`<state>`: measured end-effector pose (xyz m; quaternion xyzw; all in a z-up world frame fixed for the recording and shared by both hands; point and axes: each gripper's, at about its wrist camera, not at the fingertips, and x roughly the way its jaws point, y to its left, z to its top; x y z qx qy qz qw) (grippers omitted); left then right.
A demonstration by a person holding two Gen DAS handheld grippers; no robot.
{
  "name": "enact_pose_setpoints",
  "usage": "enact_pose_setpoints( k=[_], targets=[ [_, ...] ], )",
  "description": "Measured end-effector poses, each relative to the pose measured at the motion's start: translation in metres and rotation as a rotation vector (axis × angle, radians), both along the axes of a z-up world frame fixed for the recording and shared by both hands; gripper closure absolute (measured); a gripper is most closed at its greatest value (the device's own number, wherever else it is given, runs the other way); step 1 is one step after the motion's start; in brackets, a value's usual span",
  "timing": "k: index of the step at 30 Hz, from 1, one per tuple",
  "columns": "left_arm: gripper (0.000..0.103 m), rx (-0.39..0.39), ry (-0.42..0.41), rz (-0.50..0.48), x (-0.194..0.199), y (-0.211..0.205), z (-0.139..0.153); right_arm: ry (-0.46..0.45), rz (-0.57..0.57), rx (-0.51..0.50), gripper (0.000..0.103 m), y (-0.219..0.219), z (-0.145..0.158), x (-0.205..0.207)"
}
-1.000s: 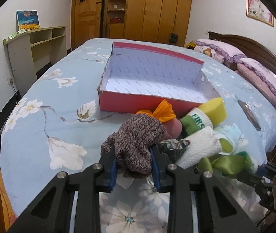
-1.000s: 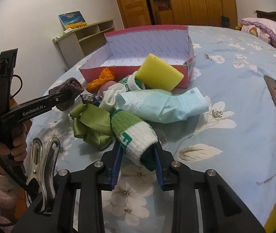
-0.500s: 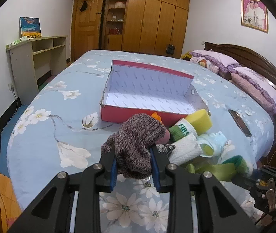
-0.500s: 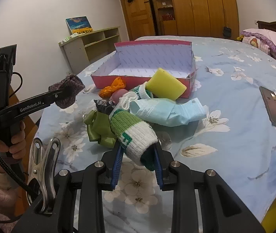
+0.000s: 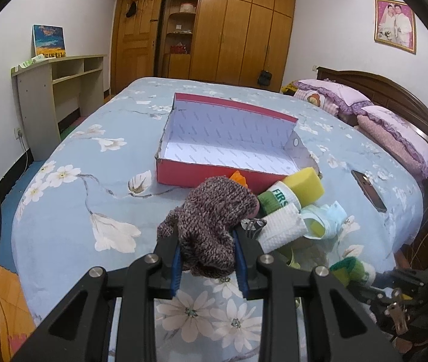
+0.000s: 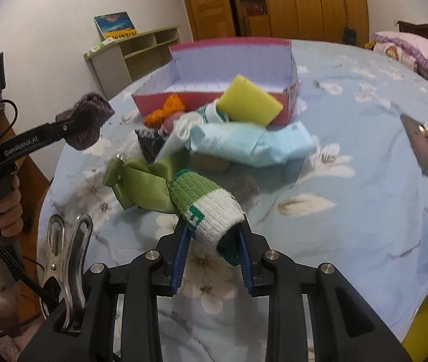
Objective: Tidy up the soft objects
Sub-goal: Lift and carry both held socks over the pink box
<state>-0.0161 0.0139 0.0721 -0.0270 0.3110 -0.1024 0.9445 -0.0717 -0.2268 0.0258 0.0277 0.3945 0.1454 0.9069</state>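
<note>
**Both grippers lifted, each with a sock**

Since a second ago both grippers have risen: the pile sits lower and farther off in my views, and the right view is motion-blurred. On my left, the left gripper (image 5: pixel 207 267) has its blue pads pinched on a brown knit sock (image 5: pixel 214 220), which hangs bunched above the flowered bedspread (image 5: pixel 72 199). From the right wrist I see that same sock (image 6: pixel 86 125) held out at the tip of the left tool, clear of the bed. Ahead lies the red box (image 5: pixel 214 178), open, white-lined, resting on the bedspread just behind the pile. In the pile: an orange piece (image 6: pixel 165 110), a green-and-white sock lettered "FIRS" (image 5: pixel 277 199), a white roll (image 5: pixel 281 230), a yellow sponge (image 6: pixel 248 101) leaning on the box's near wall, a pale blue mask (image 6: pixel 250 143) and a green ribbon (image 6: pixel 141 182). Farther right, the right gripper (image 6: pixel 212 252) clamps a second green-and-white sock (image 6: pixel 206 203), its far end touching the ribbon. A phone (image 6: pixel 422 147) lies well apart on the right.
</note>
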Motion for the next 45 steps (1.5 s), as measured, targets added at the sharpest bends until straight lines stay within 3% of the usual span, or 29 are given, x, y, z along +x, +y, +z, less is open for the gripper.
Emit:
enact_pose_setpoints(
  k=[9, 20, 22, 23, 24, 27, 34, 45],
  targets=[
    [0.074, -0.003, 0.004, 0.007, 0.001, 0.001, 0.0, 0.047, 0.054, -0.013, 0.053, 0.006, -0.008, -0.002],
    [0.074, -0.003, 0.008, 0.0, 0.001, -0.001, -0.002, 0.108, 0.091, -0.032, 0.051, 0.005, -0.023, -0.002],
    [0.074, -0.002, 0.012, -0.004, 0.001, -0.004, -0.002, 0.104, 0.086, -0.019, 0.06, 0.003, -0.022, 0.0],
    [0.074, -0.002, 0.012, -0.006, 0.001, -0.004, -0.002, 0.104, 0.083, -0.01, 0.074, 0.002, -0.021, 0.002],
    [0.074, -0.002, 0.011, -0.008, 0.0, -0.005, -0.002, 0.1, 0.076, -0.005, 0.075, 0.0, -0.02, 0.002],
    [0.074, 0.001, 0.004, -0.008, 0.0, -0.006, 0.0, 0.047, 0.055, -0.032, 0.083, -0.003, -0.011, -0.002],
    [0.074, 0.001, 0.007, -0.012, 0.001, -0.008, 0.001, -0.208, -0.026, -0.318, 0.084, 0.005, 0.029, -0.017],
    [0.073, -0.002, 0.01, -0.017, 0.027, -0.011, 0.009, -0.281, -0.036, -0.223, 0.084, 0.001, 0.068, 0.025]
  ],
)
